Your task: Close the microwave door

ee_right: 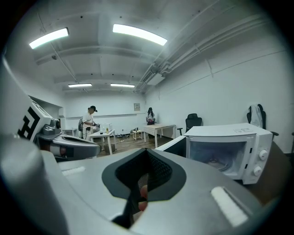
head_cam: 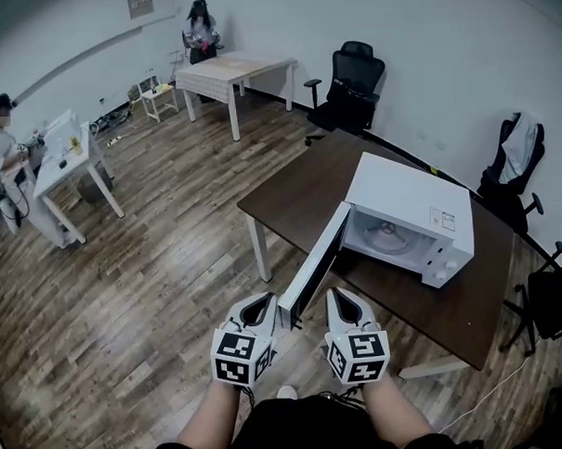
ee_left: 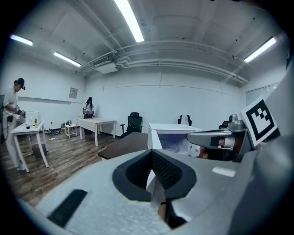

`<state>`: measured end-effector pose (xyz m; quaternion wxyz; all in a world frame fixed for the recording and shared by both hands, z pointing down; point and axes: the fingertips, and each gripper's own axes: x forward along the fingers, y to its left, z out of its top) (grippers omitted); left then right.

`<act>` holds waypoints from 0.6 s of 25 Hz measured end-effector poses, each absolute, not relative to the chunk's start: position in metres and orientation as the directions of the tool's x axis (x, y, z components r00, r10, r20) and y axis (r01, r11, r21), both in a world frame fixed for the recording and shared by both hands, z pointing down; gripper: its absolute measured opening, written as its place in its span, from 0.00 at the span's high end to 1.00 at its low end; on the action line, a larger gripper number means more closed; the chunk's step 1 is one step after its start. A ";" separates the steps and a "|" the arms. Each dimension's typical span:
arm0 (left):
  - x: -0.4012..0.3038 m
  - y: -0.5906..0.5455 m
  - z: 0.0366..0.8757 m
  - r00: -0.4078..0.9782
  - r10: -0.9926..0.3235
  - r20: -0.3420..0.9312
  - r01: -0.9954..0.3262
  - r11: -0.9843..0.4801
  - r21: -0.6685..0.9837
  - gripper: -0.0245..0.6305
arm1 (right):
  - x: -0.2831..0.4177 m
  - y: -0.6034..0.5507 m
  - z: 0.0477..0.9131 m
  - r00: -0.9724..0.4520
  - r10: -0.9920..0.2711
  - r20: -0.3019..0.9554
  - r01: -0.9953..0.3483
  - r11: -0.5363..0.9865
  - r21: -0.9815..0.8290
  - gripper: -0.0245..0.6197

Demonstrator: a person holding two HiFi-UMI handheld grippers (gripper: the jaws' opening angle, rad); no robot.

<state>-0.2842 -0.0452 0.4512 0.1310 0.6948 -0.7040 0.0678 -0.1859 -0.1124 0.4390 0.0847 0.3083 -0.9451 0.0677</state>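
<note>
While the left hand-held gripper (head_cam: 258, 310) has its jaws pressed together on nothing, the right hand-held gripper (head_cam: 346, 305) beside it looks just as narrow, its dark pads meeting with nothing between them. Both point almost level toward the microwave (head_cam: 412, 207). The free edge of the open door (head_cam: 313, 267) lies between their tips, nearer the left one. Whether either touches it cannot be told. The door is hinged at the microwave's left side and stands swung wide, reaching out past the front edge of the desk (head_cam: 289, 195), so its outer end hangs over the floor (head_cam: 153, 271). Between the door and the front of the microwave lies a wedge of dark desk top, facing the lit white cavity (head_cam: 386, 235), and the right hand-held gripper is on that side. The left hand-held gripper is on the door's outer side, where wood floor runs leftward to two pale desks (head_cam: 228, 74) well apart, each with a person at it. The microwave sits toward the far right part of the desk, its back near the wall (head_cam: 441, 63) and its knobs at the right front corner, close to the desk's front edge. A black chair (head_cam: 351, 87) stands behind the desk's far corner, and more chairs crowd its right end.
</note>
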 end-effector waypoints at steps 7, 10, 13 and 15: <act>-0.307 -0.059 0.480 0.199 -0.936 0.292 -0.980 -0.182 0.086 0.88 | -0.192 -0.127 0.457 -0.742 -0.622 0.249 -0.656 0.751 -0.081 0.95; -0.300 -0.055 0.501 0.345 -0.872 0.348 -0.937 -0.341 0.074 0.83 | -0.189 -0.133 0.465 -0.723 -0.637 0.267 -0.675 0.734 -0.078 0.95; -0.294 -0.048 0.517 0.465 -0.799 0.382 -0.879 -0.468 0.092 0.75 | -0.185 -0.141 0.469 -0.700 -0.658 0.277 -0.699 0.710 -0.080 0.95; -0.293 -0.047 0.523 0.508 -0.773 0.381 -0.854 -0.511 0.103 0.70 | -0.182 -0.147 0.471 -0.689 -0.668 0.283 -0.711 0.699 -0.081 0.95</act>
